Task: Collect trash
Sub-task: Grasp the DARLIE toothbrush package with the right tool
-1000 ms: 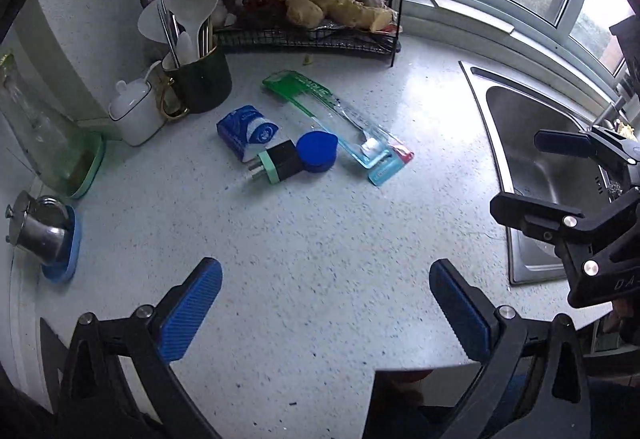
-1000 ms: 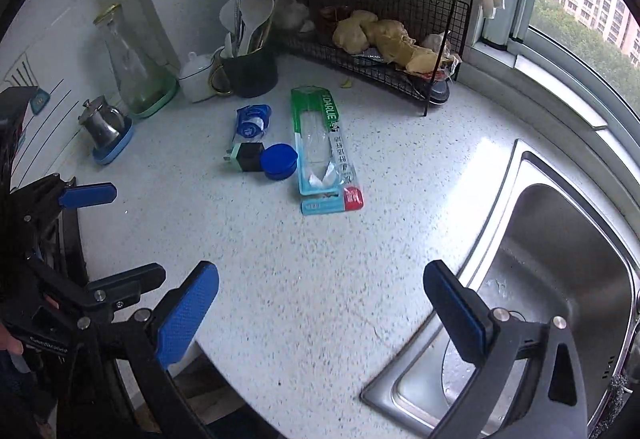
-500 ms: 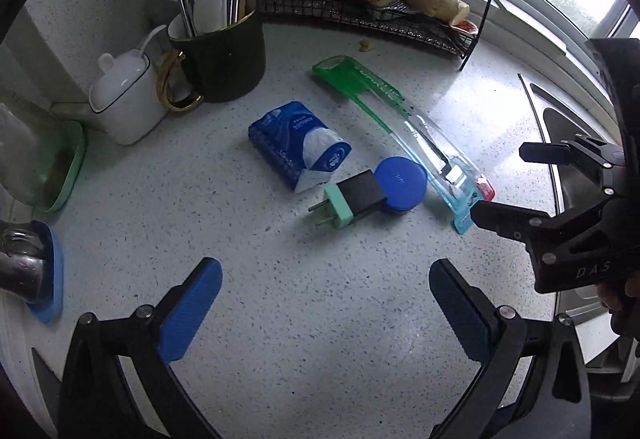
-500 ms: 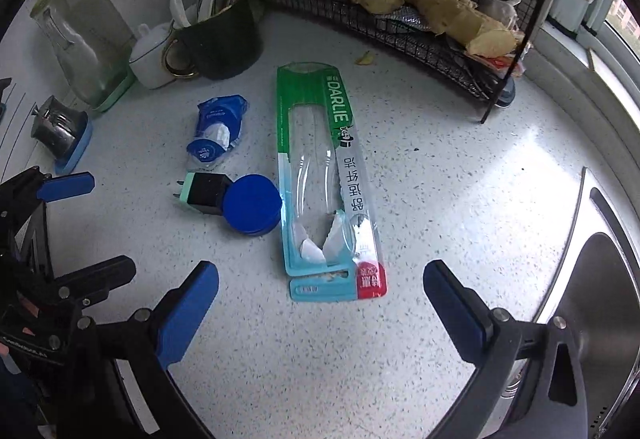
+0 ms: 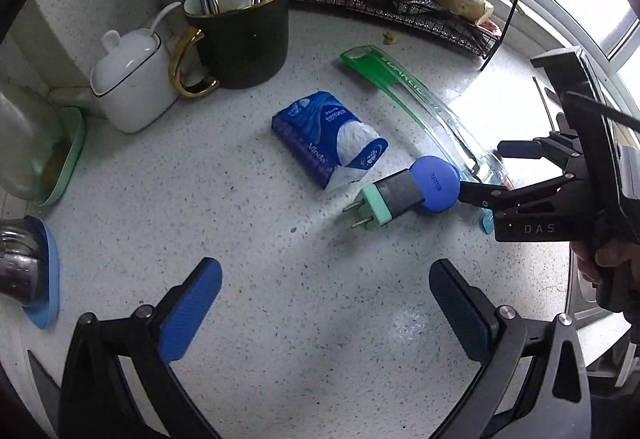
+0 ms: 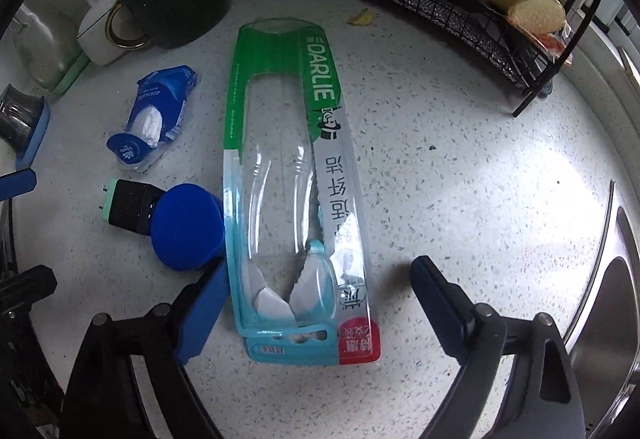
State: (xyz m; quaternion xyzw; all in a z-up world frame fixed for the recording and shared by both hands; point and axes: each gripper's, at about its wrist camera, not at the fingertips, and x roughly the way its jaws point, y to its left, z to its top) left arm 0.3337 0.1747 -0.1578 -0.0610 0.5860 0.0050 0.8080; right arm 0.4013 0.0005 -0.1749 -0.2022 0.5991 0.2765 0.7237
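The right gripper (image 6: 316,303) is straddling the near end of the long clear plastic toothbrush blister pack with green and teal card backing (image 6: 288,175), its fingers (image 6: 204,303) just closing in but not yet pressing. The pack, lying flat on the speckled white tabletop (image 6: 460,167), is looking light, springy and slick, likely to buckle, so pinching across its stiffer card edges seems wisest. The left gripper (image 5: 324,313) is hanging released over bare tabletop, near the crumpled blue tissue packet (image 5: 328,137). The round blue cap (image 6: 186,227) is hiding the black and green plug adapter's (image 6: 128,209) rear, and I cannot tell whether the blister is empty
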